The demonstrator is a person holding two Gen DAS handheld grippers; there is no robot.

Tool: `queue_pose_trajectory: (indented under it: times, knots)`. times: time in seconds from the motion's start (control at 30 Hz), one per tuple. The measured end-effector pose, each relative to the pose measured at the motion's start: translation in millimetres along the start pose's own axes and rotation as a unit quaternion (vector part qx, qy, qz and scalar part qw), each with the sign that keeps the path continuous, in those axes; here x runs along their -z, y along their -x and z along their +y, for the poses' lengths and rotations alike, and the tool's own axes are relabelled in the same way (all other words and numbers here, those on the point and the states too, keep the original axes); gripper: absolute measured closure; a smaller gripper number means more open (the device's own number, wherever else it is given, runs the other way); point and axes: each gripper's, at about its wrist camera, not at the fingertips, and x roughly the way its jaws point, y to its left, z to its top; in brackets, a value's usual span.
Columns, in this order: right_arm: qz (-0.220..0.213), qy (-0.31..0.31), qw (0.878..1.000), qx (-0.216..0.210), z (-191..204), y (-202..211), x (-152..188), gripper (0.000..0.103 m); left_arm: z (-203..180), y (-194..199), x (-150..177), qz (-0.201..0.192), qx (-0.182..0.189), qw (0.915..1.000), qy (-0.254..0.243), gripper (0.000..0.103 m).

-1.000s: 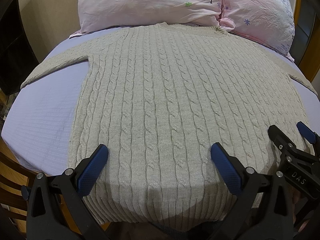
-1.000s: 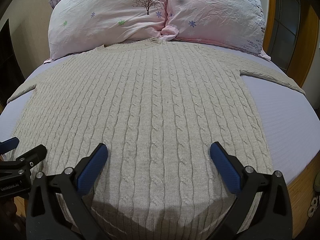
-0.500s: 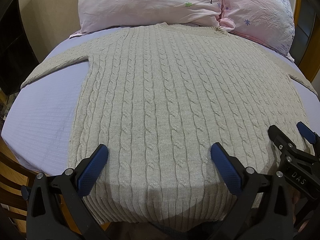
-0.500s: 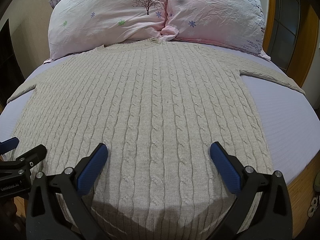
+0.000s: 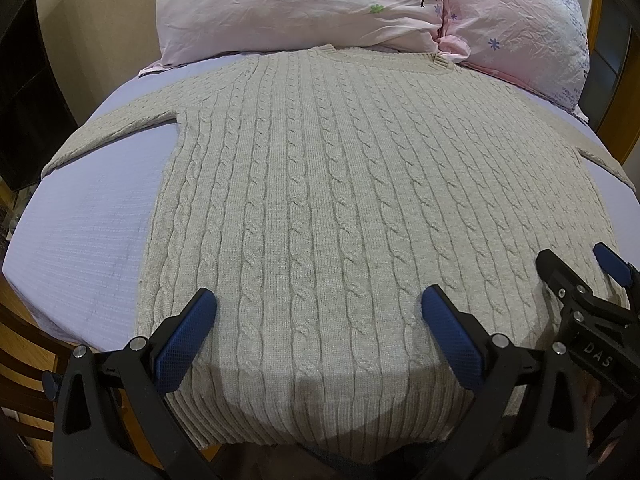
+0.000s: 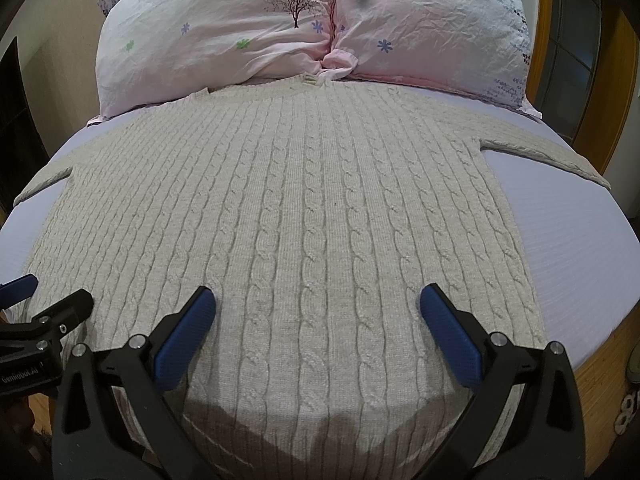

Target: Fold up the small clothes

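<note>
A beige cable-knit sweater (image 5: pixel 340 200) lies flat and spread out on a lavender bed sheet (image 5: pixel 92 216), collar toward the pillows, both sleeves stretched out sideways. It also fills the right wrist view (image 6: pixel 300 216). My left gripper (image 5: pixel 318 320) is open and empty, hovering over the sweater's lower left part near the hem. My right gripper (image 6: pixel 316 316) is open and empty over the lower right part. Each gripper shows in the other's view: the right one in the left wrist view (image 5: pixel 576 276), the left one at the edge of the right wrist view (image 6: pixel 44 300).
Two pink floral pillows (image 6: pixel 224 32) (image 6: pixel 432 28) lie at the head of the bed, touching the collar. The sweater's hem hangs over the near bed edge. A wooden bed frame (image 6: pixel 600 364) and wooden floor (image 5: pixel 24 344) lie beside the mattress. A dark door (image 6: pixel 576 52) stands to the right.
</note>
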Motion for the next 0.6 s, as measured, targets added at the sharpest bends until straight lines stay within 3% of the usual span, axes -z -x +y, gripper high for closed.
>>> queue_pose_trajectory:
  times: [0.6]
  knots:
    - [0.011, 0.016, 1.0, -0.01, 0.4, -7.2, -3.3, 0.002, -1.4, -0.5, -6.1, 0.006, 0.002, 1.0, -0.006, 0.001]
